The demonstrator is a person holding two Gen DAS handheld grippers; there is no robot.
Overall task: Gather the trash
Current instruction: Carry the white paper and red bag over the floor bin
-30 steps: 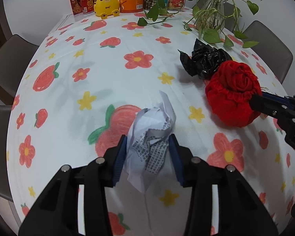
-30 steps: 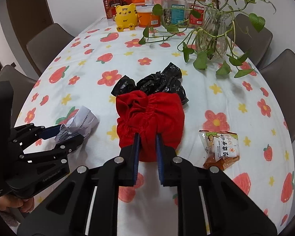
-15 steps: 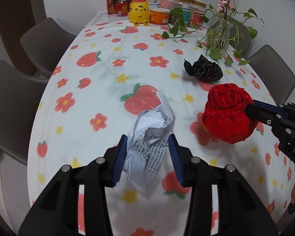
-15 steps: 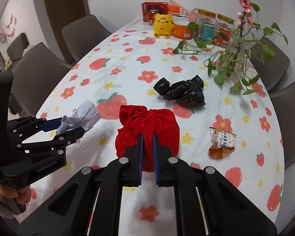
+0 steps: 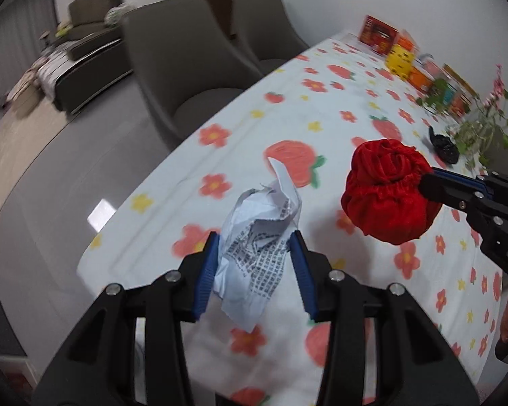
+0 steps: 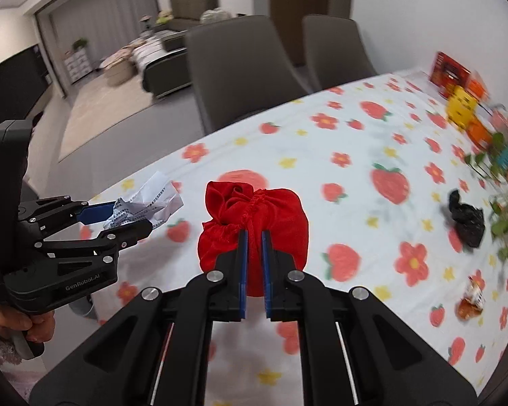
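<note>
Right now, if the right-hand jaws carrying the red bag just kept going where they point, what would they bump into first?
Probably the tablecloth just past the red bag; nothing else seems to lie in that line, though depth is hard to judge.

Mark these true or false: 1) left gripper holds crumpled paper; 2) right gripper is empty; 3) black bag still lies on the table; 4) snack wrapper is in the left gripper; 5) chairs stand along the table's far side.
1) True: the left gripper clamps the crumpled paper.
2) False: the right gripper pinches the red pouch.
3) True: the black bag lies on the tablecloth.
4) False: the snack wrapper lies on the cloth.
5) True: grey chairs stand there.
</note>
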